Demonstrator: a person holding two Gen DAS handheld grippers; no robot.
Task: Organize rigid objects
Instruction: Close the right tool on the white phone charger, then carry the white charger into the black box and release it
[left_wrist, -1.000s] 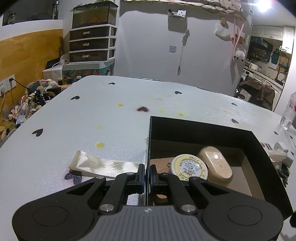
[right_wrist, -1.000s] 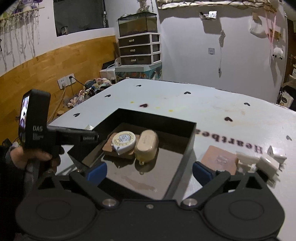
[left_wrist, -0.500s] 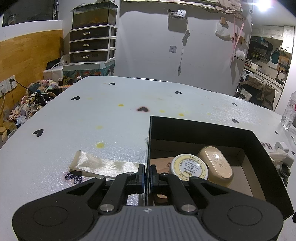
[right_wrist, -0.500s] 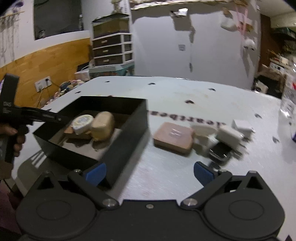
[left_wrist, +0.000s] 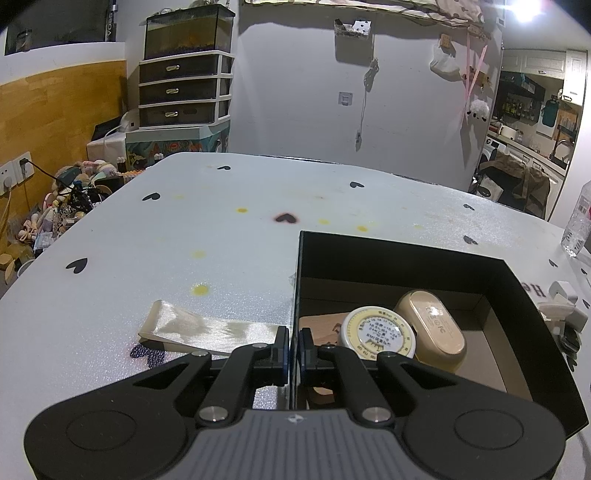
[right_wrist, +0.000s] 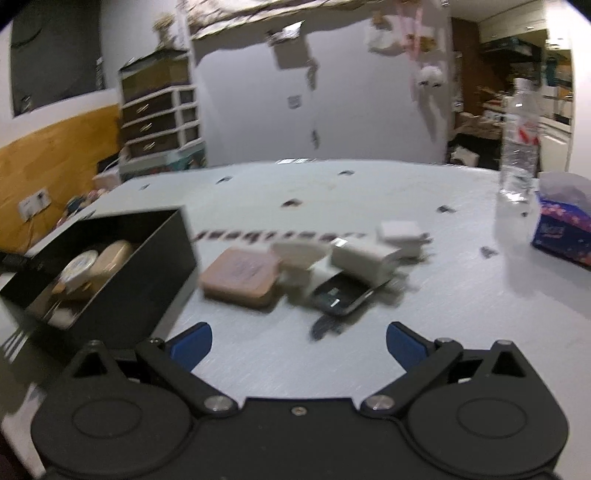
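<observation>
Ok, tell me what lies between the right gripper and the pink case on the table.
Nothing: in the right wrist view only bare tabletop lies between the open right gripper and the pink case. The black box stands off to the left.

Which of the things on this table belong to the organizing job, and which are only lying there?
Job:
black box
round tape measure and beige case, already inside it
pink flat case
white adapters
dark device

Lying about:
water bottle
tissue pack
clear tape strip
</observation>
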